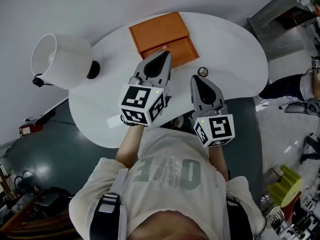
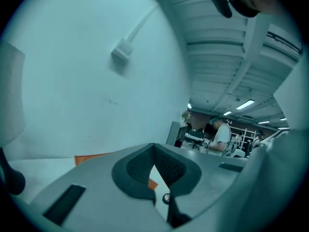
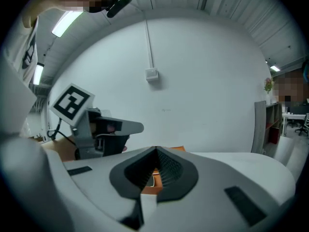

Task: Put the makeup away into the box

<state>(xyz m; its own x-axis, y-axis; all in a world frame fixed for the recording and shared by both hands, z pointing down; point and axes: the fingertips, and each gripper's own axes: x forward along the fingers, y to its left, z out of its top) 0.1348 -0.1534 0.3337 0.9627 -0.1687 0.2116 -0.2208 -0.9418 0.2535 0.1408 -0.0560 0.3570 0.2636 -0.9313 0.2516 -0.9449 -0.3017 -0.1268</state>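
An orange box [image 1: 159, 30] lies open at the far side of the white round table [image 1: 230, 44]; its lid is folded back. A small round makeup item [image 1: 202, 72] sits on the table to the right of the box. My left gripper [image 1: 164, 55] hovers over the box's near edge, shut with nothing between its pads. Level with the round item and just left of it, my right gripper [image 1: 195, 79] is also shut and empty. In the left gripper view the left gripper [image 2: 154, 147] has the box [image 2: 91, 157] beyond it. Under the right gripper [image 3: 155, 151] a strip of the box [image 3: 153, 180] shows.
A white lamp [image 1: 62, 60] with a dark base stands at the table's left edge. The wall behind the table carries a small socket box [image 3: 151, 73]. A person [image 2: 223, 135] stands far off among shelves. Clutter and a yellow-green object [image 1: 286, 184] lie on the floor at lower right.
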